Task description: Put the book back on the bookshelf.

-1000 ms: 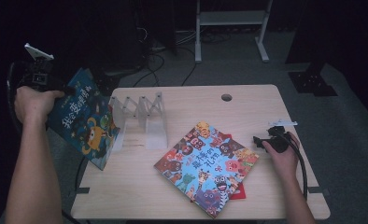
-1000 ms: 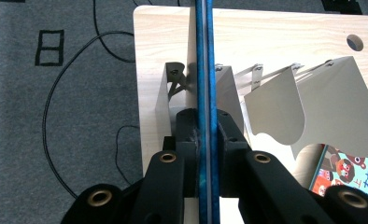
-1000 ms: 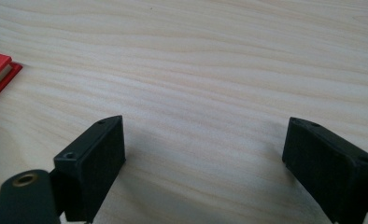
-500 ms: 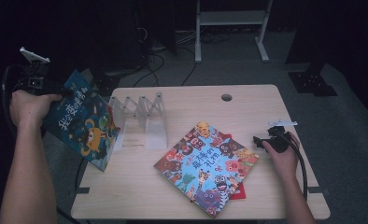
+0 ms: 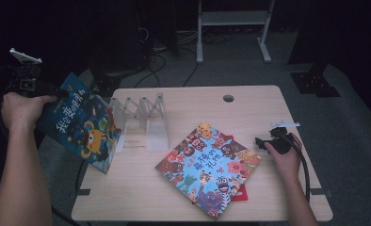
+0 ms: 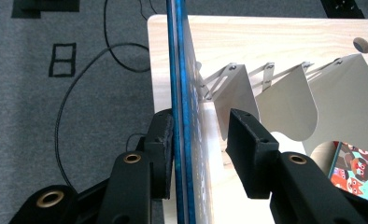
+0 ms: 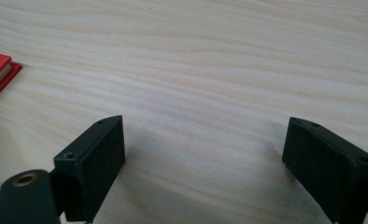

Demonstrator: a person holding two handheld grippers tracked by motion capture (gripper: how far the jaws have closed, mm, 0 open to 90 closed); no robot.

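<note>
High view: found a blue book (image 5: 82,127) upright on its lower edge at the left end of the table (image 5: 249,103), just left of a white folding rack (image 5: 141,117), with its top far corner between the jaws of the left tongs (image 5: 60,90). Left gripper view: saw that book edge-on, one pad touching its cover and the other standing clear on the rack side, so no real grip. Noted the left tongs (image 6: 198,135) at a narrow gap, jaws just having been opening with the book between them. Judged this a letting-go, the book probably placed on edge so that the rack's first plate could prop it. Could not tell whether already leaning on that plate or merely beside it. Near the middle of the table, saw a picture book (image 5: 207,167) lying flat on a red book (image 5: 240,193), likely waiting for the same shelving. At the right, found the right tongs (image 5: 261,141) resting low beside those books. Right gripper view: found the right tongs (image 7: 203,154) wide apart over bare wood, holding nothing, seemingly parked out of the way.
</note>
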